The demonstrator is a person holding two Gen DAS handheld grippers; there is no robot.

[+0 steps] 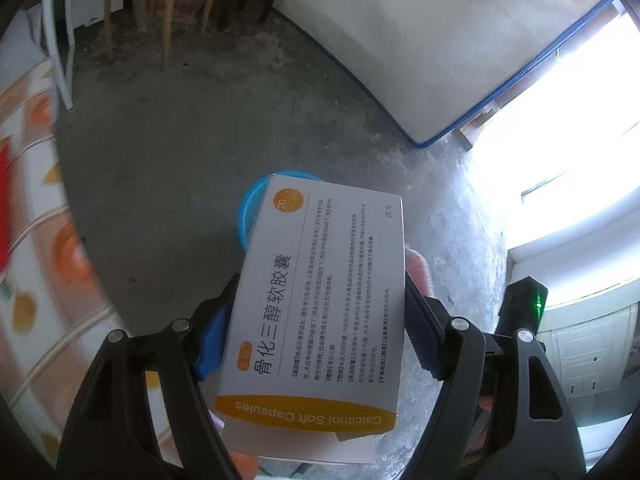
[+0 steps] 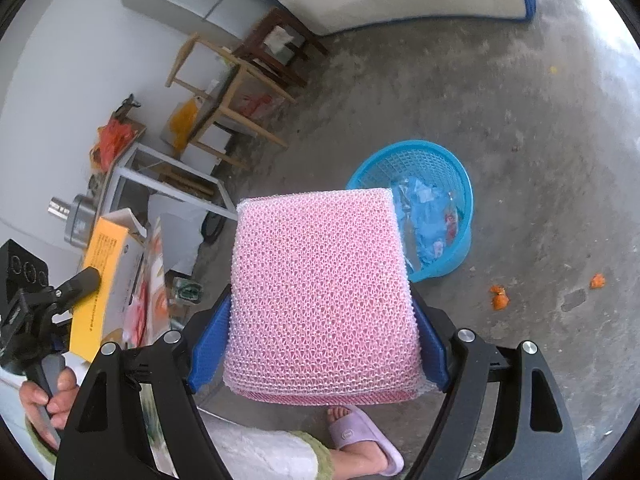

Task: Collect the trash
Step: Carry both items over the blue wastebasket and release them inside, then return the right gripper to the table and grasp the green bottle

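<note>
My left gripper (image 1: 316,328) is shut on a white and orange medicine box (image 1: 320,304) marked Calcitriol Soft Capsules, held above the floor. Part of the blue basket (image 1: 250,212) shows behind the box. My right gripper (image 2: 320,340) is shut on a pink mesh foam pad (image 2: 320,300), held up in front of the blue plastic basket (image 2: 444,160) on the concrete floor. The basket holds blue plastic wrappers (image 2: 428,216). The left gripper and its box (image 2: 102,268) also show at the left of the right wrist view.
Orange scraps (image 2: 499,297) lie on the floor right of the basket. A white mattress (image 1: 420,40) leans at the back. Wooden stools (image 2: 236,88) and clutter stand at the left. A table with a patterned cloth (image 1: 36,264) is at the left. The person's foot in a purple slipper (image 2: 360,436) is below.
</note>
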